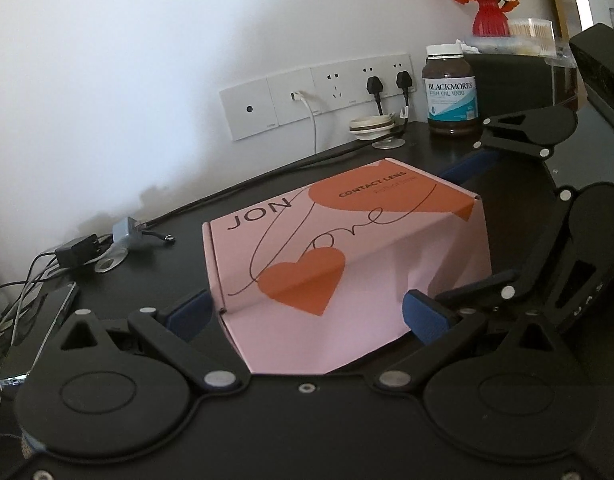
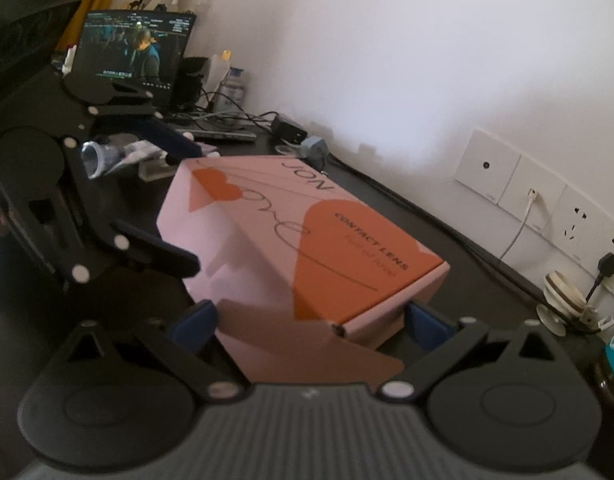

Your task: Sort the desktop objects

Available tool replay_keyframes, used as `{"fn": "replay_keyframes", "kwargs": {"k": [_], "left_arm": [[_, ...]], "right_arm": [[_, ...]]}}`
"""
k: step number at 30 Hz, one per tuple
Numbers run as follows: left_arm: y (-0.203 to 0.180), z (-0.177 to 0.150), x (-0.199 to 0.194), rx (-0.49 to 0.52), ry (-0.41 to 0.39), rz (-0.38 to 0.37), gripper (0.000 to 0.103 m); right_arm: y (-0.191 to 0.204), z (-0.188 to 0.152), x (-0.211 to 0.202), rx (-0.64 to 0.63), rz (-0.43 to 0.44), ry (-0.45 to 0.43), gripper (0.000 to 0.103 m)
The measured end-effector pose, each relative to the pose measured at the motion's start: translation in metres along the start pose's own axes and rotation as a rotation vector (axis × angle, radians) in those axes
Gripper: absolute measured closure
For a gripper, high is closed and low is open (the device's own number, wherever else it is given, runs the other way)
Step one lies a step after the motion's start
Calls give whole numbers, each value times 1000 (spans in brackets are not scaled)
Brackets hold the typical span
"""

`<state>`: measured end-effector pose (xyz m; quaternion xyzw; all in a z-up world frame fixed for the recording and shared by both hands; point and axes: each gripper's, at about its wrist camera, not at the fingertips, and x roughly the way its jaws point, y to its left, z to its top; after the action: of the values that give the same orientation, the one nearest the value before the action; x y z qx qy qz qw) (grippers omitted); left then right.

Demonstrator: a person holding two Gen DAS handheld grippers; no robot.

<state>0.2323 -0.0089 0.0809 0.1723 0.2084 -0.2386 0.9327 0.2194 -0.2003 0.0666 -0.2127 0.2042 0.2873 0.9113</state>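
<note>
On the dark desk [image 1: 507, 208], near the wall sockets [image 1: 319, 92], the pink contact-lens box [image 1: 347, 248] sits between both tools. Our left gripper [image 1: 311, 314] straddles one end, jaws apart, blue pads [image 1: 425, 316] just beside the cardboard; our right gripper [image 2: 313, 320] brackets the opposite end, also open. We judge the main risk is uneven closing: thin cardboard (its front flap looks loose) could buckle or skid toward the fish oil bottle [image 1: 451, 88] and tip it.

Matt pink cardboard box [image 1: 347, 256], glossy dark desk [image 1: 179, 264], brown plastic bottle [image 1: 451, 92]
</note>
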Motion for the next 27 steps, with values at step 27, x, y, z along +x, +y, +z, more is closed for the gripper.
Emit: {"fn": "replay_keyframes", "kwargs": {"k": [27], "left_arm": [[-29,-28,-67,-37,-11,-64,0]], "right_arm": [[28,-18,-41,-51,71,-30,3]]}}
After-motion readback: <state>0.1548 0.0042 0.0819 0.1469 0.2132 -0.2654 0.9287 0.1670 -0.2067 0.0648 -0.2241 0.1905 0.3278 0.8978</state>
